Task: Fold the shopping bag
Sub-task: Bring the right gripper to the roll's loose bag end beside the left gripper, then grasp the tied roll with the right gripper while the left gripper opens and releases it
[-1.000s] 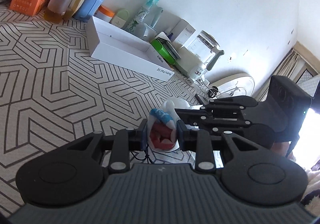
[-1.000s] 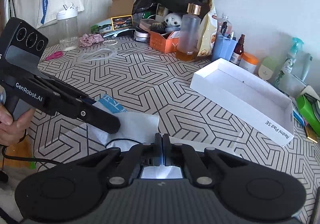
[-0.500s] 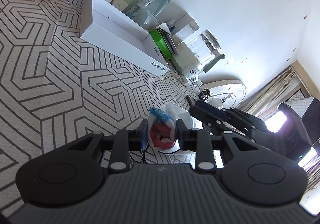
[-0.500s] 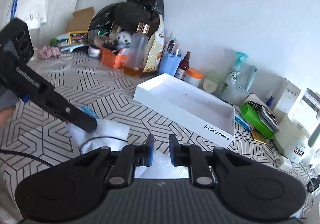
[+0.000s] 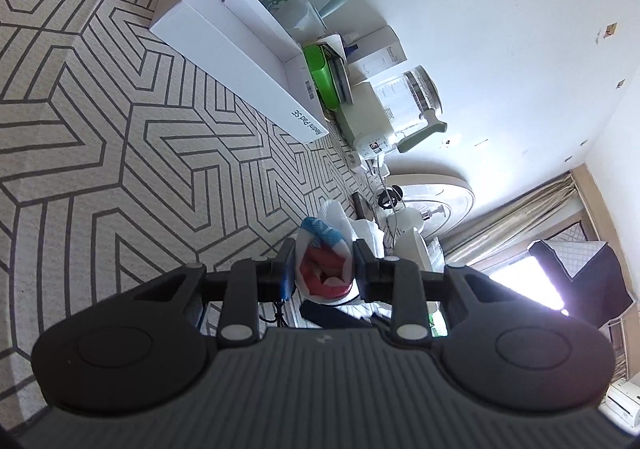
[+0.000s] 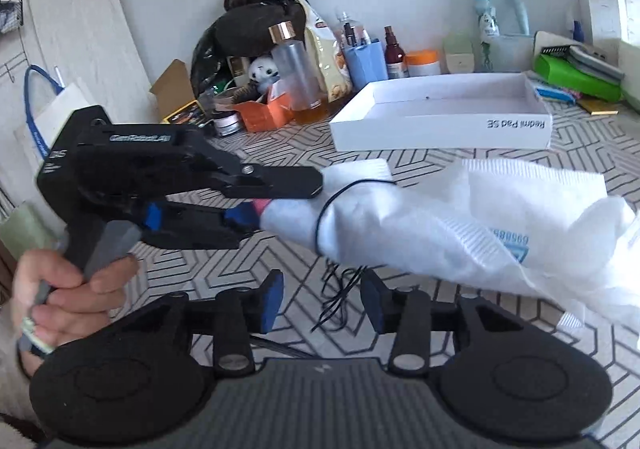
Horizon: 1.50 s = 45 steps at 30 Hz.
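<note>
The shopping bag (image 6: 460,225) has just been released by the right gripper (image 6: 322,299), its jaws opening empty; it is now held above the surface (image 6: 248,265), bunched, by the clenched left gripper (image 6: 280,201) alone, refolding awaited.

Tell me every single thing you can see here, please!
shopping bag: one, white, bunched, held above the table
elastic band: one, black, looped round the bag
box lid: one, white, on patterned table
bin bag: one, black, by the wall
spray bottle: one, teal, back right
green case: one, right
left gripper: black, shut on the bag
right gripper: black, jaws opening, nothing between them
hand: one, holding the left gripper
</note>
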### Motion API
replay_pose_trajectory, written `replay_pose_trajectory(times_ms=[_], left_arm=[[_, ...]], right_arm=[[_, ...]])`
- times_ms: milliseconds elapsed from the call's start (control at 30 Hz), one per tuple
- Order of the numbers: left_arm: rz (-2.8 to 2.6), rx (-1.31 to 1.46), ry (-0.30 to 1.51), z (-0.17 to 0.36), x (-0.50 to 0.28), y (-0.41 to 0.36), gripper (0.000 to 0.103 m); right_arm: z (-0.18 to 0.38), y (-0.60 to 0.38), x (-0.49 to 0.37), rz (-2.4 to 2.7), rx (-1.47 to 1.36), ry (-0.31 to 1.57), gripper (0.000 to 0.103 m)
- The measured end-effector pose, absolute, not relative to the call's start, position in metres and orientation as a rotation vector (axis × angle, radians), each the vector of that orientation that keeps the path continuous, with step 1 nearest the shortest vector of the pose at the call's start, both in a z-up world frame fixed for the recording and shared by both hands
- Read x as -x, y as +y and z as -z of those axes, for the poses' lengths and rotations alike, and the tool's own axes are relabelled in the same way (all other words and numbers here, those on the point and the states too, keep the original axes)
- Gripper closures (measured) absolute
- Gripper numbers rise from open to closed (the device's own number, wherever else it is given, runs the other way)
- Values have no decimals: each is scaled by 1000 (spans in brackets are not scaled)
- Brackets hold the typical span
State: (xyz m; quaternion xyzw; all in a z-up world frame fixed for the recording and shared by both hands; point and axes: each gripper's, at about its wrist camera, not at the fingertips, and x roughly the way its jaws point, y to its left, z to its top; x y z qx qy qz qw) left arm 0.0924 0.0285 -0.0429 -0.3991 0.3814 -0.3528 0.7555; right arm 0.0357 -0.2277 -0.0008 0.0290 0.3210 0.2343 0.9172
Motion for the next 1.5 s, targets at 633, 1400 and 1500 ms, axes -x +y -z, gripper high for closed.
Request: replay_pose_trajectory(times_ms=[633,1400,1500], left_arm=[[723,736,859,49,-93,29,75],[801,428,874,12,-87,-23,48],[819,316,858,-5,-95,-41,33]], right_arm=[[15,-249,-26,-249,127,614,101],[-4,-337,-3,-231,-114,593,29],[-4,-364,-18,-234,-285,618,29]])
